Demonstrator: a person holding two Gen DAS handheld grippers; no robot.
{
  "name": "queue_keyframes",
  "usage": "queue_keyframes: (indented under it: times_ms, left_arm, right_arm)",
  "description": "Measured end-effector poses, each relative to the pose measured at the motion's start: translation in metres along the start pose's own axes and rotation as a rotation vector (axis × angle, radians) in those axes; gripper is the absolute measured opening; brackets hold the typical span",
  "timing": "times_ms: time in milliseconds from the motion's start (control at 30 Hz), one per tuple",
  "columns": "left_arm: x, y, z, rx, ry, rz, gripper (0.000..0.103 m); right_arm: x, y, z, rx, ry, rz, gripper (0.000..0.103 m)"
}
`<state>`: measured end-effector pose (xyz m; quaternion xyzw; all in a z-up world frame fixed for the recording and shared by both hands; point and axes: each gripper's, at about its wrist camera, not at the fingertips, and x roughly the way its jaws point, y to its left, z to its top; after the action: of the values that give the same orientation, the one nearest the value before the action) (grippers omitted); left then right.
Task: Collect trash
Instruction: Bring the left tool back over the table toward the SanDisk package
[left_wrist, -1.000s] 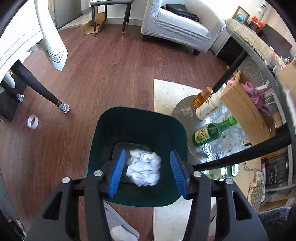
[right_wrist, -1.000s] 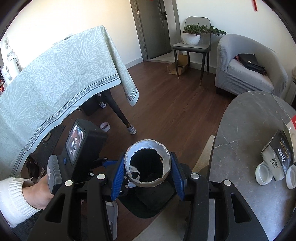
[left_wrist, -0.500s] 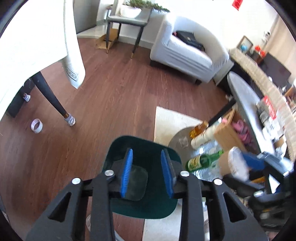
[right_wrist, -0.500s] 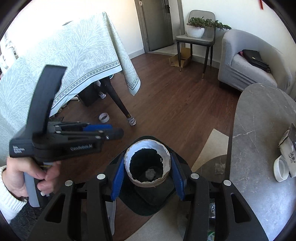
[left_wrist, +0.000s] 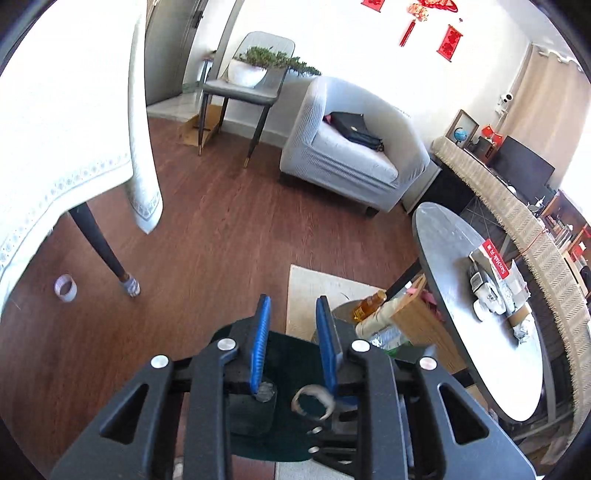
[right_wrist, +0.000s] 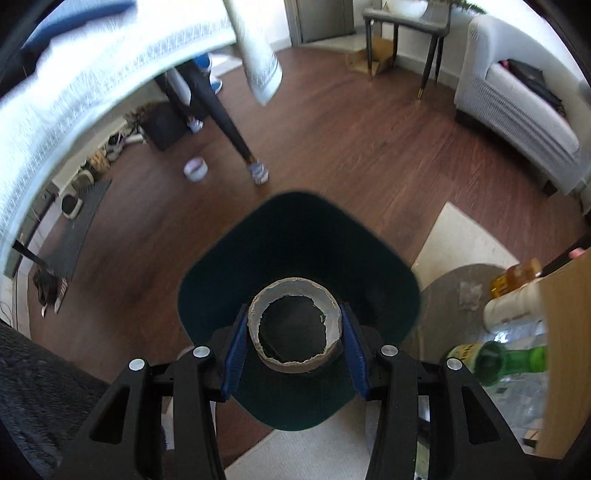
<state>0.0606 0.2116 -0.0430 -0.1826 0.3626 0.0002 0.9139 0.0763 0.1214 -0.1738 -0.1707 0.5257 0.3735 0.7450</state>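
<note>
Right gripper (right_wrist: 293, 341): my fingers pinch a torn round paper cup (right_wrist: 294, 329), right over the dark green bin (right_wrist: 295, 236).
Left gripper (left_wrist: 291, 341): my fingers have just been closing on nothing.

The left wrist camera sits behind its fingers (left_wrist: 260, 343) and looks slantwise down across the room, the bin (left_wrist: 284, 350) low beyond the fingertips, armchair (left_wrist: 351, 155) far past them. The right wrist camera looks steeply down, close over the bin (right_wrist: 295, 236), which fills the space beyond its fingers (right_wrist: 236, 347). Both views share the bin, armchair (right_wrist: 517, 103), table leg (left_wrist: 99, 243) and bottles (right_wrist: 509, 358).
</note>
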Motion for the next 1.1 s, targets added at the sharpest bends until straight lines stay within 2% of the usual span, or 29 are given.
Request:
queue_keyframes:
  times_ms: [133, 200, 333, 433, 500, 667, 833, 967, 1000, 1033, 1100]
  left_arm:
    - [-0.002, -0.011, 0.006, 0.02, -0.019, -0.011, 0.026]
    - [-0.001, -0.015, 0.009, 0.042, -0.023, -0.011, 0.026]
    - [-0.003, -0.024, 0.017, 0.095, -0.038, -0.005, 0.026]
    - [-0.007, -0.026, 0.025, 0.088, -0.026, -0.049, 0.026]
    - [-0.012, -0.032, 0.032, 0.115, -0.022, -0.052, 0.027]
    - [-0.032, -0.047, 0.046, 0.138, -0.032, -0.049, 0.028]
    - [-0.065, -0.08, 0.057, 0.19, -0.084, -0.071, 0.04]
    - [-0.078, -0.115, 0.061, 0.242, -0.077, -0.118, 0.048]
    - [-0.079, -0.119, 0.062, 0.247, -0.073, -0.125, 0.054]
    - [-0.077, -0.129, 0.063, 0.246, -0.058, -0.139, 0.059]
    - [-0.069, -0.141, 0.065, 0.237, -0.025, -0.176, 0.061]
  right_arm:
    - [0.017, 0.006, -0.003, -0.01, 0.025, -0.011, 0.049]
    - [0.018, 0.01, -0.003, -0.018, 0.03, -0.013, 0.056]
    - [0.01, 0.016, 0.0, -0.035, 0.002, -0.016, 0.063]
    - [-0.001, 0.014, 0.001, -0.029, -0.009, -0.002, 0.063]
    - [-0.011, 0.013, 0.003, -0.032, -0.025, 0.007, 0.063]
    - [-0.067, 0.018, 0.011, -0.047, -0.108, 0.03, 0.063]
    - [-0.147, 0.001, 0.016, -0.035, -0.224, -0.01, 0.063]
    - [-0.209, -0.044, 0.011, 0.034, -0.289, -0.106, 0.063]
    - [-0.22, -0.056, 0.009, 0.052, -0.303, -0.127, 0.063]
    - [-0.235, -0.073, 0.004, 0.081, -0.318, -0.151, 0.063]
    - [-0.257, -0.096, -0.004, 0.121, -0.34, -0.192, 0.063]
